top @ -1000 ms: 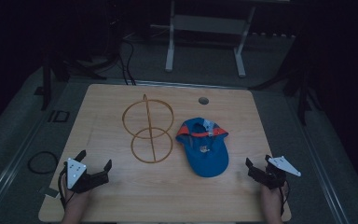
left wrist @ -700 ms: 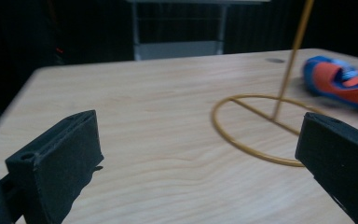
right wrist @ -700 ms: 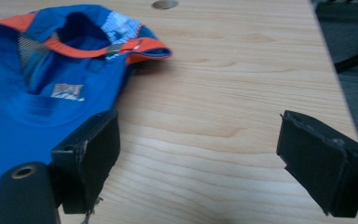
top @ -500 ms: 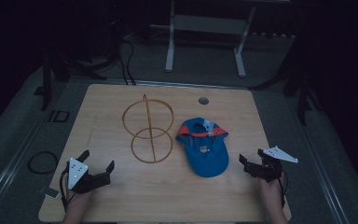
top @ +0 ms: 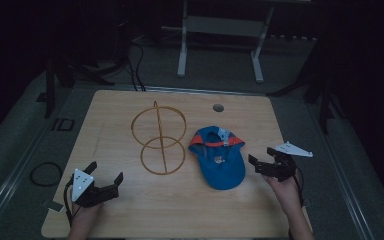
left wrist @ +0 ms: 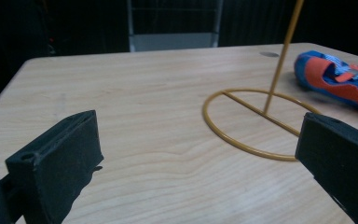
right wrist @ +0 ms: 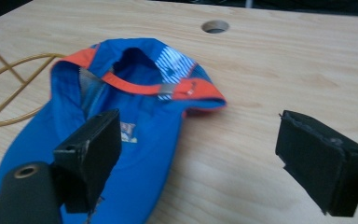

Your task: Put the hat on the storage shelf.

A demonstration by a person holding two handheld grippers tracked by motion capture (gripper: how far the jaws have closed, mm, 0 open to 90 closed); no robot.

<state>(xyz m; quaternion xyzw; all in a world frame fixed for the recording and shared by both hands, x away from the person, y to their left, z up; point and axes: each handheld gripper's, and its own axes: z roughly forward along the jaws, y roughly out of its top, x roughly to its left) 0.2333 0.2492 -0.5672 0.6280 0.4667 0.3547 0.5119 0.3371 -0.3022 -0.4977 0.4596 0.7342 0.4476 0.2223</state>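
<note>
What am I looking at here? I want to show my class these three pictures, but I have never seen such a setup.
A person sits at a wooden table, holding a hand tool with a two-jaw claw in each hand. The high view looks down from above: the left claw and the right claw both show there. The other two pictures come from cameras riding on each tool, looking out between its black jaws. On the table lie a blue and orange cap and a yellow wire stand with two rings on an upright rod. Both claws are open and hold nothing; the right one points at the cap.
</note>
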